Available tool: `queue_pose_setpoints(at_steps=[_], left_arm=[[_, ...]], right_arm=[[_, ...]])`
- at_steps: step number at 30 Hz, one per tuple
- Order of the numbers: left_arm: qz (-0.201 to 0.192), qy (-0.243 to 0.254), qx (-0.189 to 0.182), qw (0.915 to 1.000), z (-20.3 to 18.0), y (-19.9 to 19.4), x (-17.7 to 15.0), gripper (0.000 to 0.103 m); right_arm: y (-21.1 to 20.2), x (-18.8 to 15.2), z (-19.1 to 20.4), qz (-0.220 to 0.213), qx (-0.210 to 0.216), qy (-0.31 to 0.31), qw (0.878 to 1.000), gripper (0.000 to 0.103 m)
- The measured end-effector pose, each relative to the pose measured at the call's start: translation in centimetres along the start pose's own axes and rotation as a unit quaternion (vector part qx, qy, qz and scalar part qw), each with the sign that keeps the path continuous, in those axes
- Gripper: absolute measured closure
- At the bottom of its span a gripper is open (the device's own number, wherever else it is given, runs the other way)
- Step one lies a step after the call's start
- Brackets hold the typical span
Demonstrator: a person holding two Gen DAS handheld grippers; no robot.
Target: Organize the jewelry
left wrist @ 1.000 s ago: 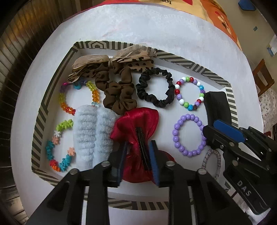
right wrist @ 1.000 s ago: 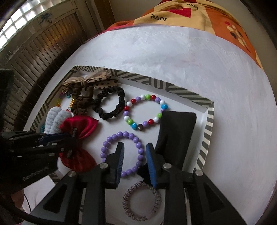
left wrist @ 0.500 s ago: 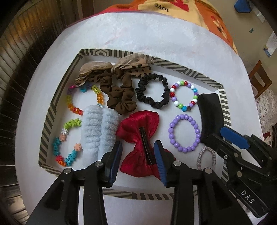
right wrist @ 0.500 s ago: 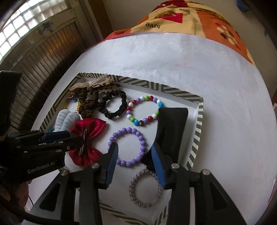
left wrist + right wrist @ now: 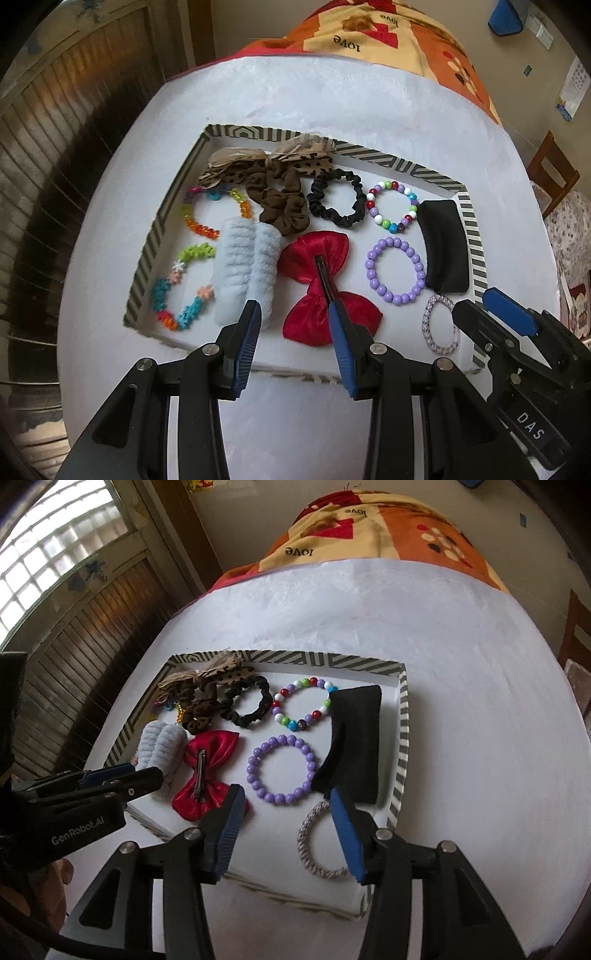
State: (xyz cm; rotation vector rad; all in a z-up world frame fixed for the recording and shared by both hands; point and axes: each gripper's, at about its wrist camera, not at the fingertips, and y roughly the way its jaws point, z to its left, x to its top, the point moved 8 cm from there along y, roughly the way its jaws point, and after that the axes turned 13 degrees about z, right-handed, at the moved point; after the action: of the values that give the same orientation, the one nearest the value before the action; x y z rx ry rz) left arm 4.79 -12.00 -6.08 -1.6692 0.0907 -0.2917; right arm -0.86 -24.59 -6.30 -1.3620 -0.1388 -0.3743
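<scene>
A striped-rim tray [image 5: 369,155] [image 5: 404,738] holds hair ties and bracelets. The red bow clip [image 5: 306,321] [image 5: 210,749] lies near its front edge. My left gripper [image 5: 293,314] [image 5: 122,779] hovers open above the bow, holding nothing. A purple bead bracelet [image 5: 394,299] [image 5: 273,797], a black pad [image 5: 445,251] [image 5: 356,746] and a woven lilac bracelet [image 5: 428,321] [image 5: 304,834] lie at the tray's right. Raised over them, my right gripper [image 5: 286,797] [image 5: 484,314] has its jaws opening, nothing gripped.
Also in the tray are a light blue fluffy scrunchie [image 5: 247,269], a black scrunchie [image 5: 332,218], a multicolour bead bracelet [image 5: 373,210] and several others. White cloth covers the surface. A patterned blanket [image 5: 369,33] lies behind, a wooden chair [image 5: 554,173] stands right.
Both grippers have drawn back and up from the tray. The left jaws have opened off the red bow's clip, which stays lying in the tray. The right jaws have widened.
</scene>
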Motion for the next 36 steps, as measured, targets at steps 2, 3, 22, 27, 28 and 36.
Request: queue_pose_setpoints(at_steps=[2,3,22,27,28,36], left_arm=[[-0.006,0.003,0.004,1.0,0.1,-0.6,-0.4,0.085],[-0.01,0.004,0.006,0.9999,0.2,-0.9,-0.6,0.085],[-0.069,0.021,0.03,0.997,-0.1,-5.0,-2.5,0.085],[-0.076,0.024,0.032,0.9963,-0.3,-5.5,-2.8,0.085],[-0.077,0.025,0.033,0.9962,-0.4,-5.6,-2.8,0.085],[-0.083,0.027,0.041,0.9954,-0.5,-5.9,-3.0,0.085]], right_arm=[[-0.5,-0.4,0.4,-0.007,0.001,0.0,1.0,0.052],[-0.9,-0.6,0.7,-0.013,-0.001,0.001,1.0,0.052],[-4.5,-2.7,1.9,-0.05,-0.016,0.006,0.999,0.043],[-5.0,-3.1,1.5,-0.053,-0.019,0.011,0.998,0.043],[-5.1,-3.2,1.5,-0.053,-0.019,0.012,0.998,0.043],[-5.2,-3.3,1.2,-0.053,-0.02,0.011,0.998,0.043]])
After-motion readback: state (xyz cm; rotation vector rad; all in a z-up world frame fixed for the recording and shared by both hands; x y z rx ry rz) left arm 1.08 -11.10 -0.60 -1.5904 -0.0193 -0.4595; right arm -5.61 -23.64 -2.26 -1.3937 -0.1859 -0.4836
